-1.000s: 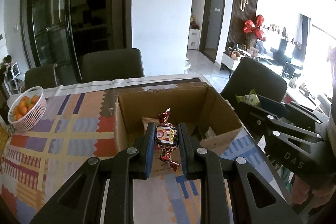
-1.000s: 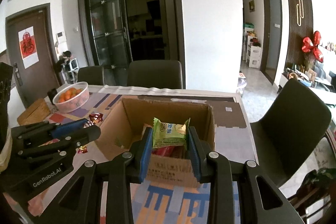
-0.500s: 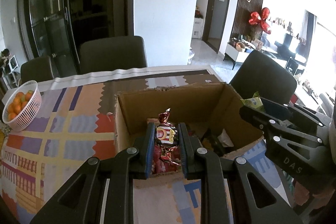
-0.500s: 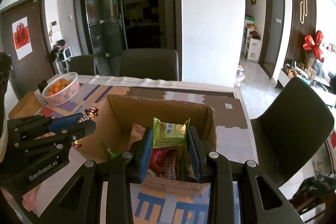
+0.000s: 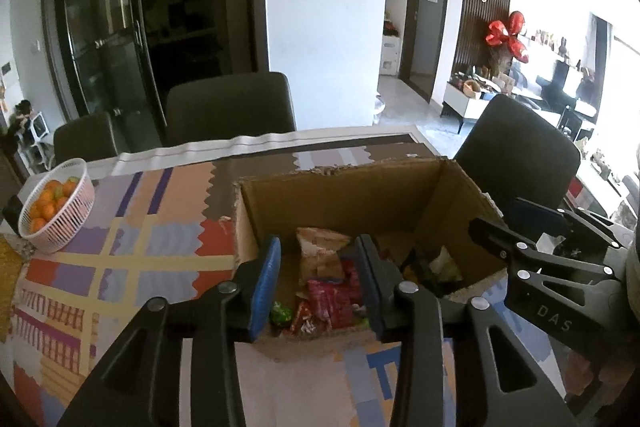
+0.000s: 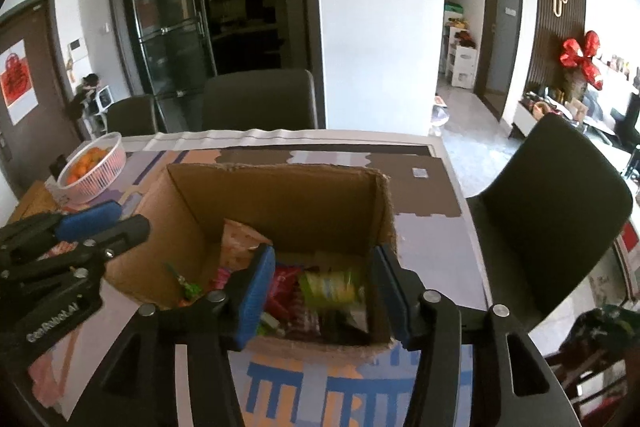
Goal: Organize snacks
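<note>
An open cardboard box (image 5: 340, 191) stands on the table and holds several snack packets (image 5: 326, 297). My left gripper (image 5: 318, 279) is open and empty over the box's near edge. My right gripper (image 6: 324, 291) is open over the box (image 6: 280, 195) too; a green snack packet (image 6: 330, 287), blurred, lies in the box between its fingers. The right gripper shows at the right of the left wrist view (image 5: 532, 251). The left gripper shows at the left of the right wrist view (image 6: 92, 223).
A white basket of oranges (image 5: 54, 211) stands at the table's far left, also in the right wrist view (image 6: 92, 163). Dark chairs (image 5: 230, 111) stand behind the table and one (image 6: 560, 203) at its right side. A patterned cloth (image 5: 132, 255) covers the table.
Both grippers moved forward over the box and opened. The red wrapped candy left the left gripper and the green packet left the right gripper; both dropped into the box.
</note>
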